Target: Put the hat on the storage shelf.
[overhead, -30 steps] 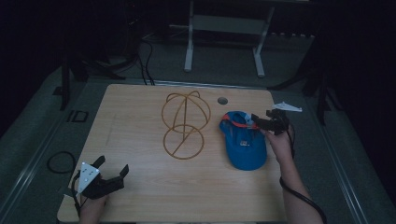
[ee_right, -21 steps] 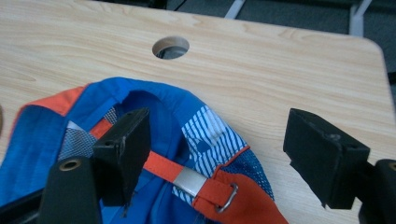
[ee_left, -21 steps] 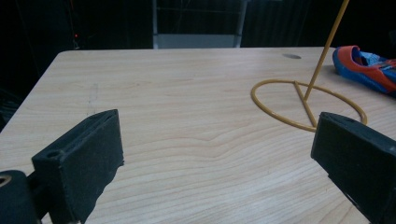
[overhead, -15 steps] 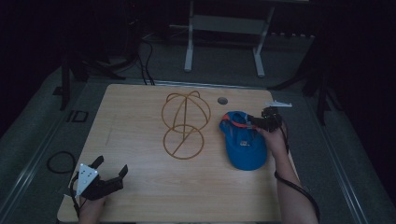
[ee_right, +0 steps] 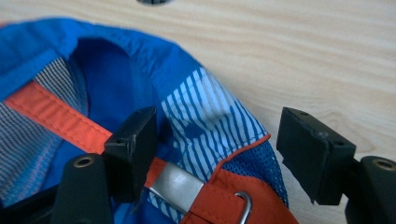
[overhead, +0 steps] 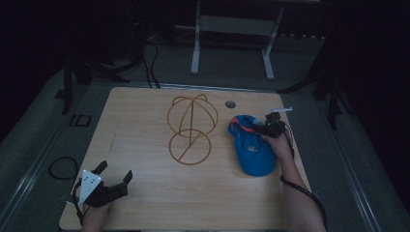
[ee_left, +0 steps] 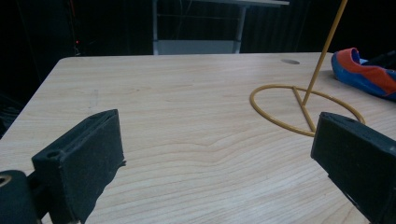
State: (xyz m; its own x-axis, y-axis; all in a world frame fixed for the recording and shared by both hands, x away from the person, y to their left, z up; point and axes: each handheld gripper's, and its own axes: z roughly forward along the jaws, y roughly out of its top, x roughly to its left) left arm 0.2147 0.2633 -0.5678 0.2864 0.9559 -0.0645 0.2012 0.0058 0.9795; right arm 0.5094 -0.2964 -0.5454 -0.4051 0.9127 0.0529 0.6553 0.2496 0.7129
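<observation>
High view: wooden table (overhead: pixel 145 145) bearing a yellow wire stand (overhead: pixel 191 128) near its middle, ring base flat on the wood and domed frame upright behind it; blue cap (overhead: pixel 251 147) just to the right of the stand, lying upside down with the peak toward the near edge. Right claw (overhead: pixel 266 126) at the far rim of the cap, held from the near side by the right hand (overhead: pixel 279 145). Left claw (overhead: pixel 113 175) at the near left corner of the table, well apart from stand and cap, grey three-cornered plate on top. Round hole (overhead: pixel 230 104) in the table beyond the cap. Left gripper view: both black jaws spread wide over bare wood, nothing between them; ring base of the stand (ee_left: pixel 306 109) ahead at right, edge of the cap (ee_left: pixel 366 72) farther right. Right gripper view: jaws apart, having just closed a little, straddling the back rim of the cap (ee_right: pixel 210 121); one jaw inside the cap beside the orange strap (ee_right: pixel 51 116) and metal buckle (ee_right: pixel 175 184), the other outside over the wood; striped lining between them, pads not pressing on it.
</observation>
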